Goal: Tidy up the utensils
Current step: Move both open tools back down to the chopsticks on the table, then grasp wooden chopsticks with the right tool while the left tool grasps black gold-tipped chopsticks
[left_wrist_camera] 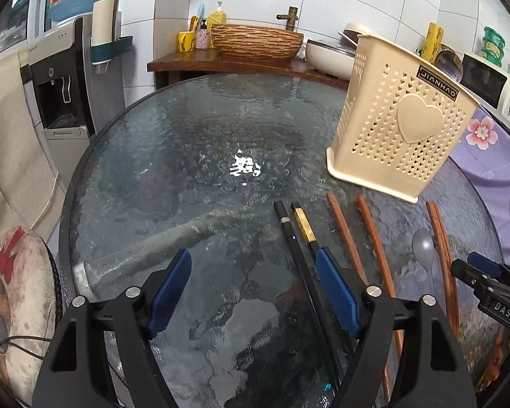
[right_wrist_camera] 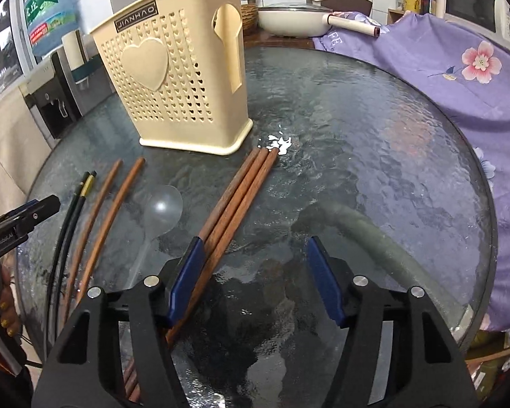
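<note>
Your left gripper [left_wrist_camera: 253, 289] has the black chopsticks [left_wrist_camera: 301, 238] just inside its right finger [left_wrist_camera: 336, 292], jaws fairly wide, pads not clamped on them. Your right gripper [right_wrist_camera: 255, 275] has the brown bundle [right_wrist_camera: 234, 197] against its left finger [right_wrist_camera: 187, 278], also open with nothing pinched. This looks like the pick-up step on both sides: next you would centre each set between the pads, close, then lift toward the holder [right_wrist_camera: 176, 78], which stands upright ahead of both grippers (empty as far as can be seen). Between the two grippers lie two loose brown sticks [right_wrist_camera: 108, 210] and a clear spoon [right_wrist_camera: 163, 210], untouched. All rest on a round rippled-glass table [left_wrist_camera: 187, 142]; beyond it are a water dispenser [left_wrist_camera: 61, 85], a wooden basin [left_wrist_camera: 256, 42] and a floral purple cloth [right_wrist_camera: 459, 78].
</note>
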{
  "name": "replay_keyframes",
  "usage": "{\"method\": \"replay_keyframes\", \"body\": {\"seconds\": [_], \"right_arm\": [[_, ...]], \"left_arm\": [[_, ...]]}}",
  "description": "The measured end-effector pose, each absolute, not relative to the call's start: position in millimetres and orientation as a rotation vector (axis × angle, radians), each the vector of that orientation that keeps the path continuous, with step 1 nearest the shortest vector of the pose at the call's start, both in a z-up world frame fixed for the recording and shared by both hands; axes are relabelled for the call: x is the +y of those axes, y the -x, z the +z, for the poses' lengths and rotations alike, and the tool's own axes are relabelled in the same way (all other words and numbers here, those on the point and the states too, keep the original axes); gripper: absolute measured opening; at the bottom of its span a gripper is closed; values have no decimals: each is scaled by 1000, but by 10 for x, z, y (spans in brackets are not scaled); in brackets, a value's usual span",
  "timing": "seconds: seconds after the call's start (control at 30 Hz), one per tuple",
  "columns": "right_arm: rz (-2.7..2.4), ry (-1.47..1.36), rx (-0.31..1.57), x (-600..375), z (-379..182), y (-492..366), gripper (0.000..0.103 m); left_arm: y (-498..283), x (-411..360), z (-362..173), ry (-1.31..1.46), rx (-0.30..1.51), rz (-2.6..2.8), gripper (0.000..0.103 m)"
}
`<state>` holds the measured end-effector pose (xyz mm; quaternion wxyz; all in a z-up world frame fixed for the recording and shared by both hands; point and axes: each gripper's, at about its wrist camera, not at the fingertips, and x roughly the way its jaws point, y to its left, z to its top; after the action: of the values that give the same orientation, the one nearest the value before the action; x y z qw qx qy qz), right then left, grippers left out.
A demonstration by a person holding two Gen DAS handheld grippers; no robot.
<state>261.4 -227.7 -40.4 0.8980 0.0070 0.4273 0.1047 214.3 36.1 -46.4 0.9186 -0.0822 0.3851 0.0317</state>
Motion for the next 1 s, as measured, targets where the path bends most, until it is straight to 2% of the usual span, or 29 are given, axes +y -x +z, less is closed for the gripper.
{"method": "replay_keyframes", "body": {"seconds": [0.37, 0.7, 0.9, 1.0], "right_arm": [[190, 20, 907, -2322, -390, -2677, 56], [172, 72, 944, -2181, -357, -2970, 35], [167, 63, 954, -2107, -345, -3130, 28], [170, 58, 952, -2074, -350, -3159, 24]], "left_arm": [[-2152, 220, -509, 142, 825, 27, 57], [-2284, 38, -519, 25, 862, 51, 41], [-2451, -36, -499, -13, 891, 28, 31], [-2516, -47, -501, -15, 895, 26, 30]]}}
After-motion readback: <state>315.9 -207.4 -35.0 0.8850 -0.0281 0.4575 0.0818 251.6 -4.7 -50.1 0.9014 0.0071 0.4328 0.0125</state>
